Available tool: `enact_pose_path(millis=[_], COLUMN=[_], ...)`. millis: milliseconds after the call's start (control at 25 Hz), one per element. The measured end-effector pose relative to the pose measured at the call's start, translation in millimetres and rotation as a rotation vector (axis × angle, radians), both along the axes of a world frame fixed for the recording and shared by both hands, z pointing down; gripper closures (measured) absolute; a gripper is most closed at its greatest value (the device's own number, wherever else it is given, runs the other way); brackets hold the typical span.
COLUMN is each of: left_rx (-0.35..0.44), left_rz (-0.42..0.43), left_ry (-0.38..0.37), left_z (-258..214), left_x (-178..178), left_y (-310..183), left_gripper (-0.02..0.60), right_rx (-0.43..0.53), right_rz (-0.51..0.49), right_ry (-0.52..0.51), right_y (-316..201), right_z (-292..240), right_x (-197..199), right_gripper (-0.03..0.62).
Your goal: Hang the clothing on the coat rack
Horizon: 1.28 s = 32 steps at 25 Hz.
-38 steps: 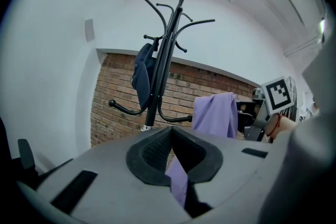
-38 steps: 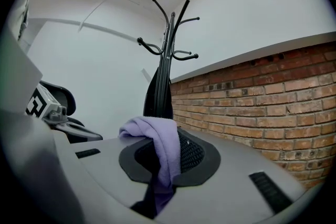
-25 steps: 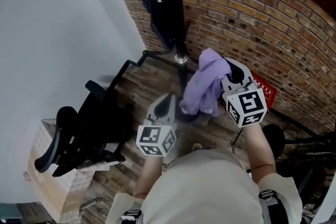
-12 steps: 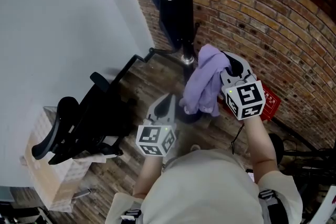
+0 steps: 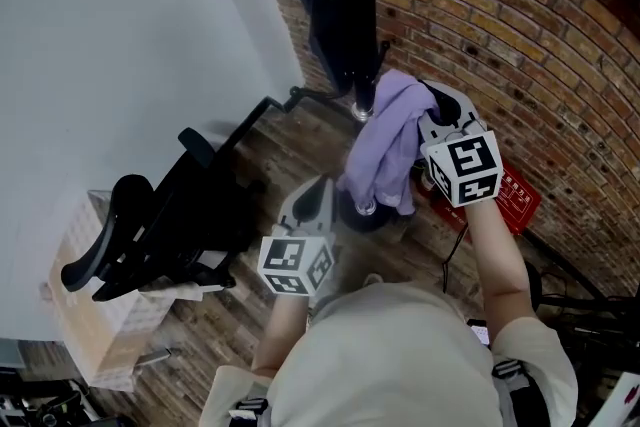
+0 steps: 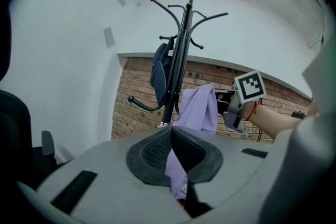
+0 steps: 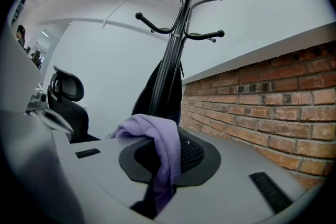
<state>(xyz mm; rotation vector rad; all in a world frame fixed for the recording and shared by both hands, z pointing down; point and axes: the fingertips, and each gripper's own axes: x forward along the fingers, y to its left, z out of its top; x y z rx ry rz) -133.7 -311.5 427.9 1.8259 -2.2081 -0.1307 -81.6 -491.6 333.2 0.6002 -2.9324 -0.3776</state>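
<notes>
the garment (image 5: 385, 140), a pale purple top, is carried clear of the floor between the two grippers. the right gripper (image 5: 436, 115) is clamped on a bunched fold near its upper end; cloth spills over the jaw tips and the rest hangs below and beside them. the left gripper (image 5: 318, 195), lower down, is closed too, and a strip of the lower edge is seen caught in the slit of its jaws.

the rack (image 7: 176, 44) stands ahead of the right gripper, with its hooks (image 7: 210, 35) well above the jaws. a dark item (image 6: 160, 68) is already hung on its near side.

the garment is judged light, soft and limp. it will sag and fold wherever it is not held, and no shape will be kept by it. breakage is not a concern, but thin cloth may slip from a shallow pinch. a hold at the collar or a thick gathered fold is best, so that a loop can be dropped over a free hook. the lower end is better kept lifted clear of the pole and the dark item.
</notes>
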Motion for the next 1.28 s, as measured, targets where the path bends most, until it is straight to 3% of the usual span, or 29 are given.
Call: enact_pose_path(millis=[880, 1280], left_rx=[-0.006, -0.005], left_rz=[-0.016, -0.014], left_ry=[-0.012, -0.016], left_z=[-2.2, -3.4], left_x=[-4.9, -4.2], left_y=[-14.1, -14.7], left_gripper=[0.578, 0.578], right_rx=[0.047, -0.119], right_rz=[-0.012, 0.094], right_ry=[0.054, 0.061], right_y=[-52.4, -89.7], right_z=[-2.5, 53.7], right_x=[-28.0, 0.9], right_gripper=[0.565, 0.565])
